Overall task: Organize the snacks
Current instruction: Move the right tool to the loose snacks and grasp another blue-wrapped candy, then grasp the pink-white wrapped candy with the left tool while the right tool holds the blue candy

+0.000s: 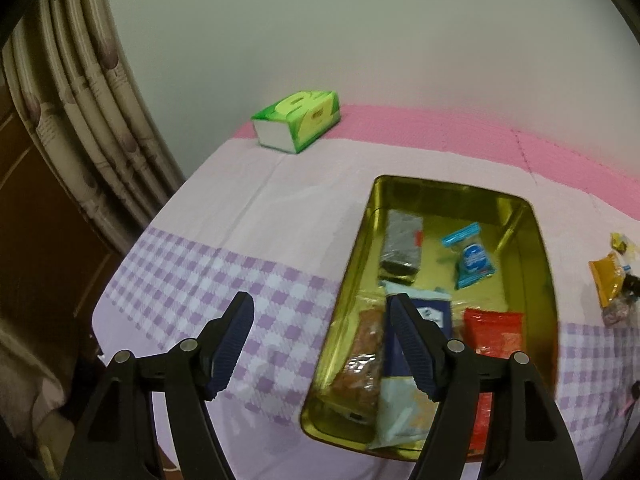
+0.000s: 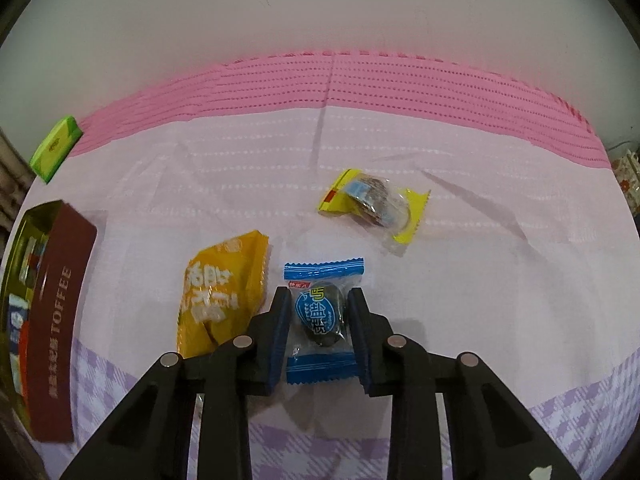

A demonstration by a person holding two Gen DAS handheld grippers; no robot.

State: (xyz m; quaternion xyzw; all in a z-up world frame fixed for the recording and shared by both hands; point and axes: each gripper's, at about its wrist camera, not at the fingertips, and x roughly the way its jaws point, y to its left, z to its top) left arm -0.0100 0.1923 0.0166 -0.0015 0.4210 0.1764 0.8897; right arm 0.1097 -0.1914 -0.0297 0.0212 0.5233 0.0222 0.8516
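Gold tin (image 1: pixel 356 240) with perhaps six snacks (image 1: pixel 471 258)

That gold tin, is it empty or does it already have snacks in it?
Partly filled. The gold tin has no lid on and holds several wrapped snacks, among them a blue packet and a red one.

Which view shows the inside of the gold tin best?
The left wrist view: it looks down into the gold tin, showing the blue-wrapped snack, a dark packet and a red packet inside. The right wrist view catches only its brown outer wall and a sliver of contents at the left edge.
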